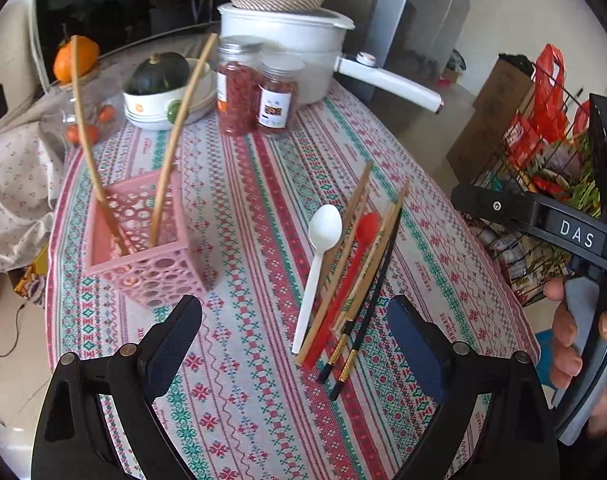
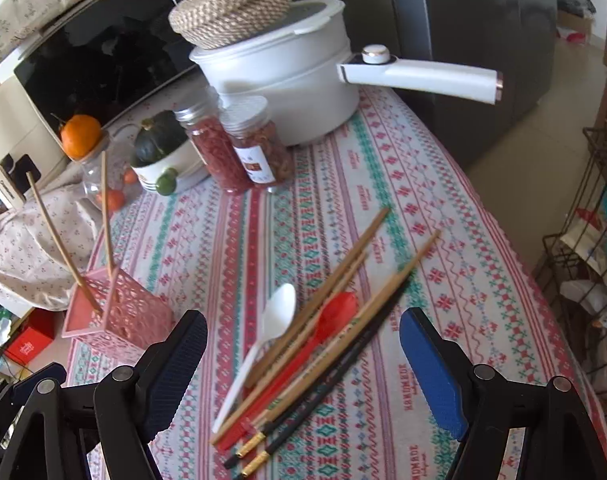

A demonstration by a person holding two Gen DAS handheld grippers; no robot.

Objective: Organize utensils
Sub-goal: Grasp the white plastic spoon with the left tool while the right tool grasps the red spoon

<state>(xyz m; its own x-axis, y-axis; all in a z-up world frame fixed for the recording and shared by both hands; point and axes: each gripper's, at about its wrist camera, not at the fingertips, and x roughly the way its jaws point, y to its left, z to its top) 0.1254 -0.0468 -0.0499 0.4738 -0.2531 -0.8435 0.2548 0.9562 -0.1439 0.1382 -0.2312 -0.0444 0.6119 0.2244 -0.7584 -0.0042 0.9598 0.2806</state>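
A pink perforated holder (image 1: 143,248) stands on the patterned tablecloth with two wooden chopsticks (image 1: 171,152) leaning in it; it also shows in the right wrist view (image 2: 119,316). A pile of utensils lies to its right: a white spoon (image 1: 317,264), a red spoon (image 1: 351,276), wooden chopsticks (image 1: 343,256) and black chopsticks (image 1: 367,308). The same pile shows in the right wrist view, with the white spoon (image 2: 263,336) and red spoon (image 2: 303,348). My left gripper (image 1: 295,340) is open and empty above the pile's near end. My right gripper (image 2: 303,344) is open and empty over the pile.
At the back stand a white pot (image 1: 287,40) with a long handle and a woven basket on top, two jars (image 1: 255,92), and a bowl holding a squash (image 1: 163,88). A wire rack (image 1: 543,160) stands beyond the table's right edge.
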